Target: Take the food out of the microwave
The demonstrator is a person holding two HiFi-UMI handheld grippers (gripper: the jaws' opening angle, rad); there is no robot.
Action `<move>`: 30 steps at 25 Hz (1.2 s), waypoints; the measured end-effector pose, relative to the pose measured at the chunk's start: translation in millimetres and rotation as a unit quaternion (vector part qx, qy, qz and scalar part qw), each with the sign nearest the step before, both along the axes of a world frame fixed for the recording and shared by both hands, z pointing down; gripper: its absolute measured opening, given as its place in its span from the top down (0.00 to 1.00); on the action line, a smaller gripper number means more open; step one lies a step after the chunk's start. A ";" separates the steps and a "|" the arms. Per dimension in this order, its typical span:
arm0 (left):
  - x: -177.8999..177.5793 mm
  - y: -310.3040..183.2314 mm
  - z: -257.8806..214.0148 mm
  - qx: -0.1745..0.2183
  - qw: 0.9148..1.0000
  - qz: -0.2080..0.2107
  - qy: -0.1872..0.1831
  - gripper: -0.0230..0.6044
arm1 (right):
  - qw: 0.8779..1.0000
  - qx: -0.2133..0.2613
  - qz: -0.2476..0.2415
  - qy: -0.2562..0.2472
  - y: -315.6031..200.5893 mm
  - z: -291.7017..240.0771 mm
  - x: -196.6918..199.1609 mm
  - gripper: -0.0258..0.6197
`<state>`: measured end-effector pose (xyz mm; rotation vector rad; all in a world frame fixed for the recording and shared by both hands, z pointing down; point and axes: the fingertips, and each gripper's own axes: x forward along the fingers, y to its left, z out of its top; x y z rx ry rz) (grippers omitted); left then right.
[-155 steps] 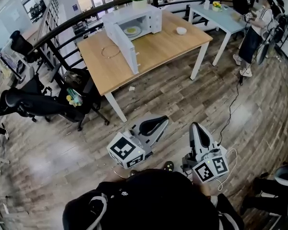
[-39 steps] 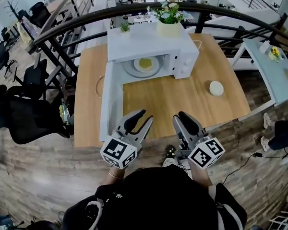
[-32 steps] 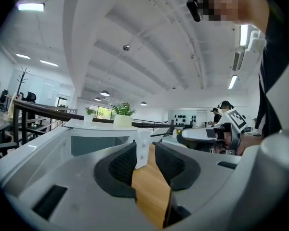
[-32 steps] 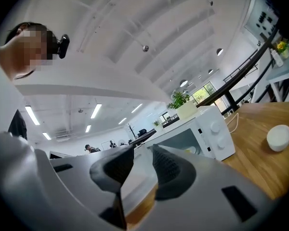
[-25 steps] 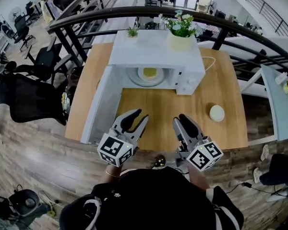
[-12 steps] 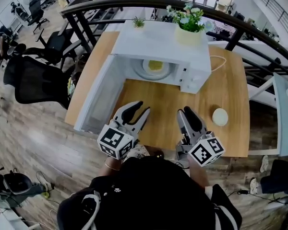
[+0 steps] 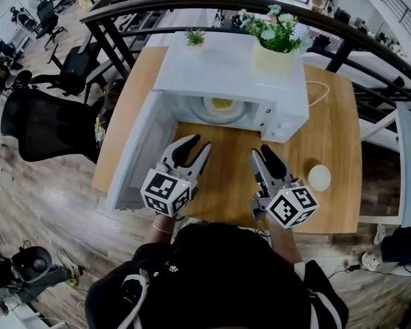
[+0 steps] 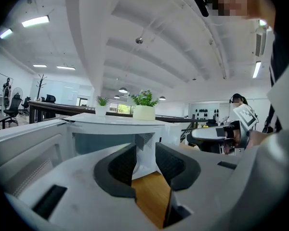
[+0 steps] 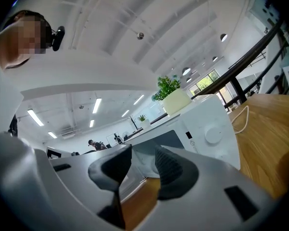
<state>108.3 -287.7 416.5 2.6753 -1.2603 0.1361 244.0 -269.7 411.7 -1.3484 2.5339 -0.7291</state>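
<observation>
Approach stage — left gripper (image 7: 195, 144) and right gripper (image 7: 261, 152) empty, jaws narrowly apart; next, reach into the open microwave (image 7: 229, 67) for the food (image 7: 222, 103).

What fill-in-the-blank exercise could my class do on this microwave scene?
1. The microwave has its door swung ___.
2. The yellow food lies ___ the microwave.
3. A potted plant stands on ___ of the microwave.
4. The left gripper and the right gripper hold ___.

Missing words: open; inside; top; nothing
</observation>
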 end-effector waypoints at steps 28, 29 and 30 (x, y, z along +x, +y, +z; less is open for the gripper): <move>-15.0 -172.8 130.0 -0.153 0.988 -0.008 -0.037 0.62 | 0.981 -0.144 0.086 0.094 -174.5 130.0 -54.1 0.57; -14.3 -175.6 132.1 -0.156 0.987 -0.008 -0.037 0.62 | 0.980 -0.149 0.087 0.098 -177.4 133.6 -54.8 0.55; -13.7 -178.0 134.7 -0.158 0.987 -0.008 -0.039 0.62 | 0.979 -0.154 0.088 0.101 -179.9 137.4 -55.4 0.54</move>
